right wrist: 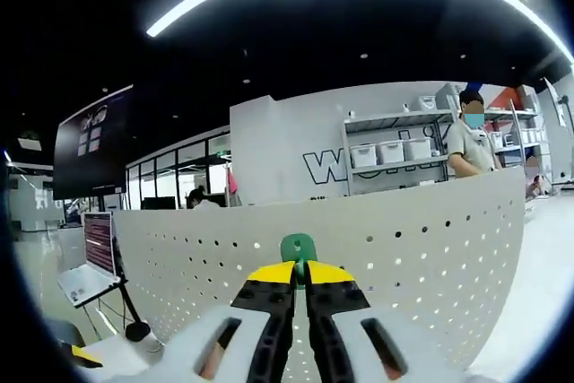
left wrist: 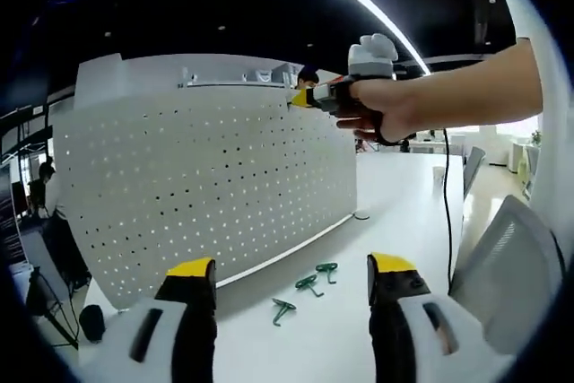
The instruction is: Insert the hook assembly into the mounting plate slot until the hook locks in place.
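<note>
A white perforated mounting plate (left wrist: 206, 186) stands upright on the white table. Three green hooks (left wrist: 307, 291) lie on the table at its foot. My left gripper (left wrist: 291, 271) hovers open above the table, in front of the hooks, with nothing between its yellow-tipped fingers. My right gripper (left wrist: 300, 98), held in a person's hand, is up at the plate's top right corner. In the right gripper view, the right gripper (right wrist: 299, 268) is shut on a green hook (right wrist: 299, 247), right in front of the plate's top edge (right wrist: 386, 221).
The white table (left wrist: 404, 221) stretches to the right of the plate. A grey chair (left wrist: 511, 266) stands at the table's right edge. A black cable (left wrist: 446, 213) hangs from the hand. Shelves with bins (right wrist: 395, 154) and a person (right wrist: 468, 141) stand behind the plate.
</note>
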Available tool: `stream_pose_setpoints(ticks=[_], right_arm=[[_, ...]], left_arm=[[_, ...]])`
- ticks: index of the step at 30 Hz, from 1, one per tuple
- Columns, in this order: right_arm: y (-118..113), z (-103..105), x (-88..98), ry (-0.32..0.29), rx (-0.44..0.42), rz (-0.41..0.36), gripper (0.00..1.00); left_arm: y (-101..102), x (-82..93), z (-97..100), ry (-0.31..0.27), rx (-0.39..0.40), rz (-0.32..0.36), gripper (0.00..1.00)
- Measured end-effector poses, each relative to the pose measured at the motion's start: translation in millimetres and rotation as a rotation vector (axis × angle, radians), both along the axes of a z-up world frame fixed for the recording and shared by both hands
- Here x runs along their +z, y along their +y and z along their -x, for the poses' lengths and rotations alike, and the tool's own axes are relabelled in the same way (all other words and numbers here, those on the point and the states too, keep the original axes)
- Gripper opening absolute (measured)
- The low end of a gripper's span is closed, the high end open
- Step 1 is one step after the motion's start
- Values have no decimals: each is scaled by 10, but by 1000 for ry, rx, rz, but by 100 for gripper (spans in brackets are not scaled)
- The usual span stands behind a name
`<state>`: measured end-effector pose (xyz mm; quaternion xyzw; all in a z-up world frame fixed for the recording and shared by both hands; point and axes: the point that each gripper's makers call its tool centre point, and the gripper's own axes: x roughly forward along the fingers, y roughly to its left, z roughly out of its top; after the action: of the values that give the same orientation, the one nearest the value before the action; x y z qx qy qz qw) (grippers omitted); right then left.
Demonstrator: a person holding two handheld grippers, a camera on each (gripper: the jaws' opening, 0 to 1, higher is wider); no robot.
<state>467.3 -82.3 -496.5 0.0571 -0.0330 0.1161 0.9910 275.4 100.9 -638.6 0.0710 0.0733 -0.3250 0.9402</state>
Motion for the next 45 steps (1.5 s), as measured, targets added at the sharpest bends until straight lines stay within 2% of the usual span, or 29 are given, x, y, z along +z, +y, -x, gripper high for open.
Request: stream_pose_setpoints(ticks=[4, 8, 12, 14, 22, 32, 42, 45], right_arm=[[58, -56, 20, -10, 4, 4, 2], [51, -108, 41, -20, -13, -4, 2], [102, -123, 77, -30, -13, -16, 2], [189, -116, 89, -38, -6, -1, 2], [497, -119, 121, -46, 23, -27, 2], [706, -156, 39, -38, 25, -21, 2], [733, -232, 12, -25, 21, -21, 2], [722, -250, -57, 1, 8, -14, 2]], left_arm=[[27, 19, 13, -6, 9, 4, 71], [5, -35, 36, 22, -5, 10, 72], [-17, -48, 72, 15, -18, 0, 71], [-11, -49, 80, 10, -18, -3, 71], [43, -24, 79, 10, 1, 11, 71], [71, -35, 66, 11, 7, 4, 70], [96, -54, 71, 24, 5, 9, 69], [87, -59, 78, 30, 0, 11, 69]])
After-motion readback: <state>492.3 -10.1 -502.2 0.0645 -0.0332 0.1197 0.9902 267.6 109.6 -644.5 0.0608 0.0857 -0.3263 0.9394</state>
